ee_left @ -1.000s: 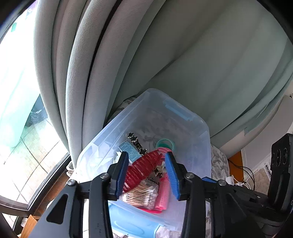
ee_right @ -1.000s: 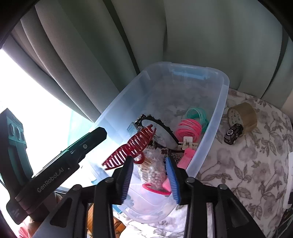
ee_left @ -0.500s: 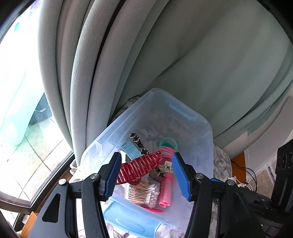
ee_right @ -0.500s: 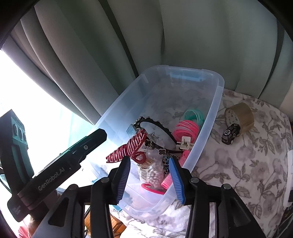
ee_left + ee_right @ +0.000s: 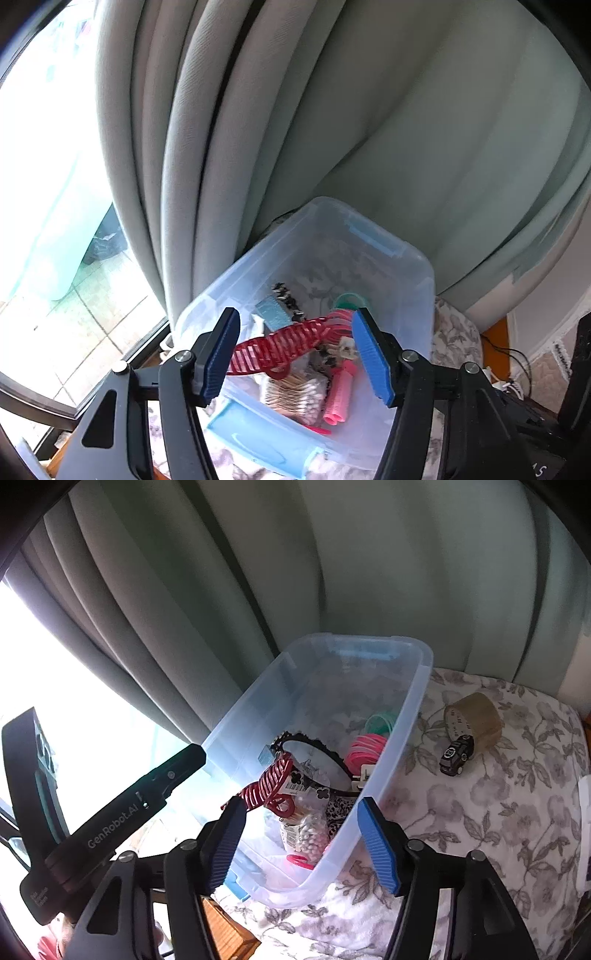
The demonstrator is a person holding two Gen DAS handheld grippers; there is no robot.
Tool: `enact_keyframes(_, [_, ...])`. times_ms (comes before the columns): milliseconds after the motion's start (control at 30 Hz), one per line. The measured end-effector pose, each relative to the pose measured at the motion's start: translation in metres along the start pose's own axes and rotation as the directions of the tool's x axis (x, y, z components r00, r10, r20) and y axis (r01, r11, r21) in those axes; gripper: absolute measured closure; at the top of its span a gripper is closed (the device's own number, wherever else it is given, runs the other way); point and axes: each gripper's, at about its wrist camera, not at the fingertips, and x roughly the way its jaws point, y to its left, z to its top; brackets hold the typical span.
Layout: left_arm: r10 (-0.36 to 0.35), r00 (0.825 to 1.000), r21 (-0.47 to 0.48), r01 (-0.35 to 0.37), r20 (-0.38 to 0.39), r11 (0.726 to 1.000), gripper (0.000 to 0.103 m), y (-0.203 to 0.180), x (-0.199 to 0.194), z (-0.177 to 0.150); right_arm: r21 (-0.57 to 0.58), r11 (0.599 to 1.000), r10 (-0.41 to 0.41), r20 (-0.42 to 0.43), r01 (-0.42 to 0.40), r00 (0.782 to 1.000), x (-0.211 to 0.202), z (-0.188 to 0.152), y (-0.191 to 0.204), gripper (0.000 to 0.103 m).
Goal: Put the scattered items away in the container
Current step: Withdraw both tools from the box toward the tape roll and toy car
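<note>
Released, the red hair claw (image 5: 284,345) now seemingly rests in the bin (image 5: 413,716), both grippers' jaws spread wide

Home — curtains (image 5: 332,572), floral bedspread (image 5: 498,812).

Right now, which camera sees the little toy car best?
The right wrist view. The toy car sits in plain sight on the flowered cloth, against the tape roll. The left wrist view doesn't show it at all.
</note>
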Motion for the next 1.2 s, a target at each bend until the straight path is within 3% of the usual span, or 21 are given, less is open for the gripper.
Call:
enact_keyframes(433, [-0.055,0.998,0.017,0.055,0.008,0.998,0.039,-0.032,-0.015,-0.009,0.065,0.998,-0.016,0.091,0.010,0.996,-0.033,-0.013,-0.037,0.030])
enact_keyframes(600, [-0.026,1.000,0.102,0.024,0.013,0.995,0.039,-0.057,-0.015,-0.016,0.093,0.996,-0.008,0.149,-0.006,0.989,-0.050,-0.021,-0.055,0.030])
enact_keyframes(800, [-0.058,0.998,0.184,0.054,0.020,0.982,0.039,-0.093,-0.020,-0.028,0.151,0.988,-0.002,0.259,-0.038,0.966,-0.077,-0.027,-0.086,0.030])
enact_keyframes(967, [-0.173,0.985,0.238,0.165,0.009,0.957,0.039,-0.124,-0.022,-0.040,0.210,0.977,-0.040,0.319,-0.030,0.947,-0.099,-0.037,-0.118,0.030])
enact_keyframes(1200, [-0.290,0.953,0.270,0.302,-0.085,0.914,0.039,-0.161,-0.007,-0.064,0.248,0.969,-0.120,0.389,0.022,0.913,-0.123,-0.051,-0.156,0.027])
